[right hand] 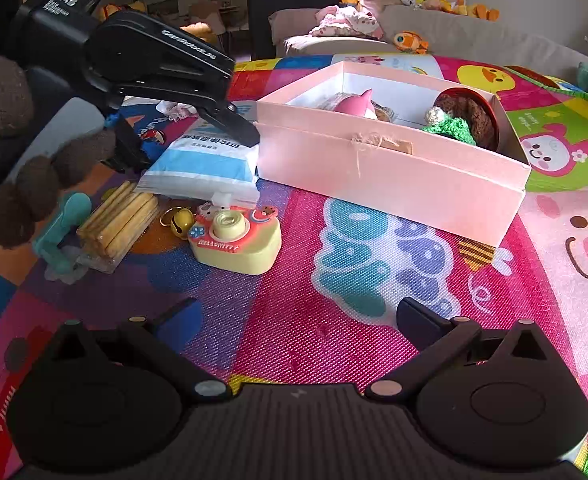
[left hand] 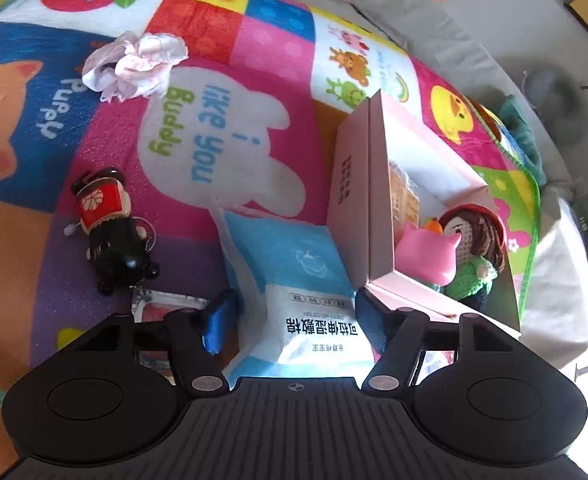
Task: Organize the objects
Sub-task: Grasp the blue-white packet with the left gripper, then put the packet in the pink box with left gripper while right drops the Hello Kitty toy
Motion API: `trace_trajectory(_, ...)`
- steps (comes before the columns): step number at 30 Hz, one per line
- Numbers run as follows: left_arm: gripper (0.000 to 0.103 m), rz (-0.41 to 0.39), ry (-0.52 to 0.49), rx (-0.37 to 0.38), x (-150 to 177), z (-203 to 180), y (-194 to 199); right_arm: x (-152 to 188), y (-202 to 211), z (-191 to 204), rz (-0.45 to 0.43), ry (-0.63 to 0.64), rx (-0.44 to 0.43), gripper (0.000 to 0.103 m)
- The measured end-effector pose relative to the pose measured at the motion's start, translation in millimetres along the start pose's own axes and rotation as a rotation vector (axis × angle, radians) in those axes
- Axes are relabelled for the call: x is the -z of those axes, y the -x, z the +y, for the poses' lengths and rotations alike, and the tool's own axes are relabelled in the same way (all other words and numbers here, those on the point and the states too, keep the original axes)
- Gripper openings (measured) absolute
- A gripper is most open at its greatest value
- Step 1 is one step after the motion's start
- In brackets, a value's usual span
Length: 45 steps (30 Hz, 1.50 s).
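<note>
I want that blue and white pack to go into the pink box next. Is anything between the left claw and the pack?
Nothing visible. The left claw is open and already straddles the blue and white pack, which lies on the mat against the pink box's outer wall.

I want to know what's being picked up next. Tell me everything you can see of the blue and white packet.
The blue and white packet is a soft, puffy plastic pouch printed with Chinese text. It lies flat on the play mat, against the pink box. The left hand-held gripper straddles its near end, jaws open.
</note>
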<state>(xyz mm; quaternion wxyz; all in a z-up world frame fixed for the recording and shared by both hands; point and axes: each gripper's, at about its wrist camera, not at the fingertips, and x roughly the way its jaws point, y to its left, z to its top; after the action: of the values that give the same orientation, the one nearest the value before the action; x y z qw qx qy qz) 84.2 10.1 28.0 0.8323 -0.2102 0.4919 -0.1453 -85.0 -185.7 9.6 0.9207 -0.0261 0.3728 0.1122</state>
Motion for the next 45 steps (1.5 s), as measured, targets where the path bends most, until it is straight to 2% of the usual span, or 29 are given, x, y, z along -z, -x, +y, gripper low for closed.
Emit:
trace_trajectory(5, 0.057, -0.052, -0.02, 0.066, 10.4, 9.9, 14.9, 0.0, -0.4, 0.7, -0.001, 0.0, 0.001, 0.103)
trace_trajectory(9, 0.056, -0.148, -0.071, 0.124, 29.3, 20.0, 59.9, -0.2, 0.4, 1.3, -0.005, 0.0, -0.004, 0.103)
trace_trajectory(11, 0.056, -0.206, -0.124, 0.117, 42.0, 23.8, 89.1, -0.1, 2.0, 3.8, -0.014, 0.017, -0.033, 0.103)
trace_trajectory(13, 0.056, -0.232, -0.201, 0.079, 56.0, 27.8, 113.9, -1.1, 2.3, 11.9, -0.018, 0.067, -0.055, 0.103)
trace_trajectory(15, 0.056, -0.238, -0.249, 0.046, 70.3, 34.3, 131.5, -5.7, -0.1, 21.9, -0.028, 0.111, -0.059, 0.092)
trace_trajectory(16, 0.056, -0.238, -0.265, 0.03, 76.8, 37.6, 137.7, -10.2, -3.5, 25.5, -0.03, 0.116, -0.066, 0.09)
trace_trajectory(19, 0.056, -0.248, -0.304, -0.018, 98.9, 48.5, 151.1, -27.1, -17.8, 29.6, -0.023, 0.083, -0.093, 0.08)
trace_trajectory(20, 0.056, -0.253, -0.309, -0.026, 104.4, 51.7, 154.5, -32.7, -22.7, 31.4, -0.02, 0.079, -0.1, 0.073)
trace_trajectory(21, 0.056, -0.256, -0.309, -0.029, 110.4, 56.4, 156.6, -37.6, -26.6, 33.5, -0.014, 0.076, -0.1, 0.06)
trace_trajectory(24, 0.056, -0.252, -0.31, -0.005, 120.0, 65.4, 162.6, -46.5, -28.4, 36.5, 0.019, 0.078, -0.106, 0.057)
trace_trajectory(28, 0.056, -0.249, -0.325, 0.018, 125.1, 65.0, 161.7, -44.9, 5.4, 29.9, -0.013, 0.074, -0.115, 0.057)
trace_trajectory(31, 0.056, -0.248, -0.331, 0.056, 121.6, 55.2, 155.9, -43.9, 48.4, 8.5, -0.066, 0.02, -0.147, 0.057)
trace_trajectory(34, 0.056, -0.255, -0.366, 0.1, 110.6, 32.5, 147.0, -46.5, 91.0, -18.0, -0.162, -0.029, -0.111, 0.057)
trace_trajectory(37, 0.056, -0.285, -0.425, 0.125, 88.7, -0.9, 133.4, -52.6, 116.5, -44.5, -0.243, -0.078, -0.072, 0.057)
trace_trajectory(41, 0.056, -0.33, -0.454, 0.19, 40.4, -48.4, 102.7, -50.2, 124.9, -66.9, -0.316, -0.112, -0.011, 0.057)
trace_trajectory(45, 0.056, -0.363, -0.533, 0.195, -1.9, -90.7, 56.9, -45.3, 110.3, -82.9, -0.318, -0.16, -0.012, 0.057)
